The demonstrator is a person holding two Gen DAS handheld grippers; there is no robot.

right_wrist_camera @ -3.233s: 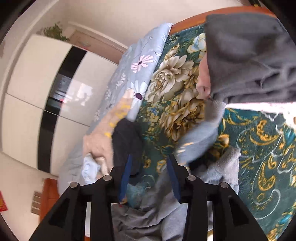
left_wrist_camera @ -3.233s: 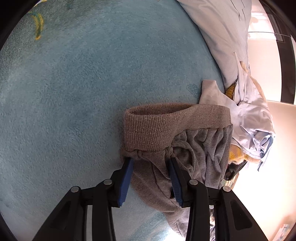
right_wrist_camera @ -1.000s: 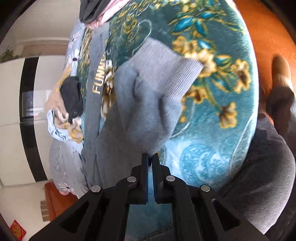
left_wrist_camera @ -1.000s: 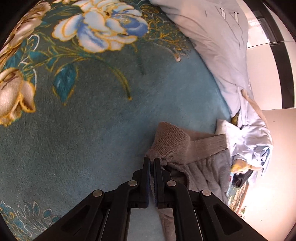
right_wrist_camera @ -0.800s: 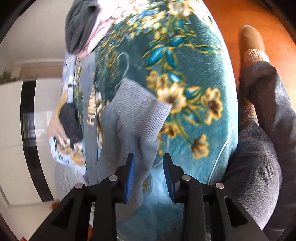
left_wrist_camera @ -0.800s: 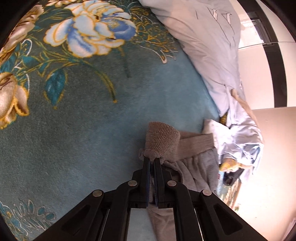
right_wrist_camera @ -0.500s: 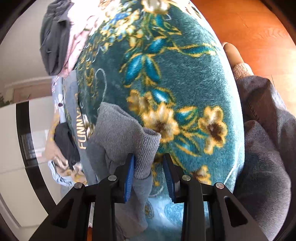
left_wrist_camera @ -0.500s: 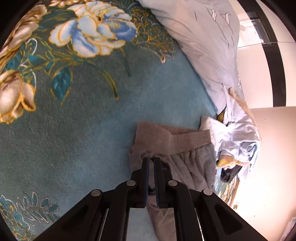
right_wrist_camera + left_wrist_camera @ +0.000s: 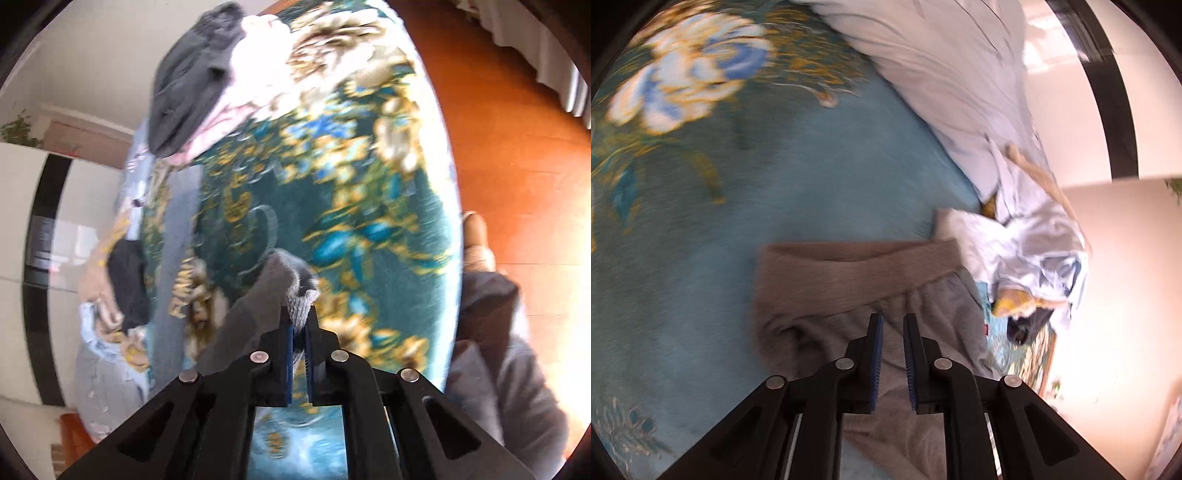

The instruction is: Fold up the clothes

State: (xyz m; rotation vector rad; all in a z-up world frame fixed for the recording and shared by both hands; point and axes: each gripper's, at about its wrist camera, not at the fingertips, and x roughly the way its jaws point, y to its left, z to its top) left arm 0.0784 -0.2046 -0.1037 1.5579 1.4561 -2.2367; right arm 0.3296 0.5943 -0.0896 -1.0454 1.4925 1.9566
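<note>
Grey sweatpants (image 9: 849,317) lie on the teal floral blanket (image 9: 775,166), their ribbed waistband (image 9: 857,266) spread flat ahead of my left gripper (image 9: 892,325). Its jaws stand slightly apart just above the cloth, holding nothing. In the right wrist view the same grey garment (image 9: 251,306) rises off the blanket (image 9: 332,184). My right gripper (image 9: 299,317) is shut on its ribbed cuff (image 9: 299,295), which bunches between the blue pads.
A pale blue quilt (image 9: 942,74) and crumpled light blue clothes (image 9: 1027,251) lie beyond the waistband. A dark grey and pink pile (image 9: 199,81) sits at the blanket's far end. A dark garment (image 9: 125,280) lies left. The person's leg (image 9: 491,332) and wooden floor (image 9: 517,129) are right.
My left gripper let go of the waistband, which dropped flat, and its jaws parted a little. My right gripper closed on the ribbed cuff and lifted it.
</note>
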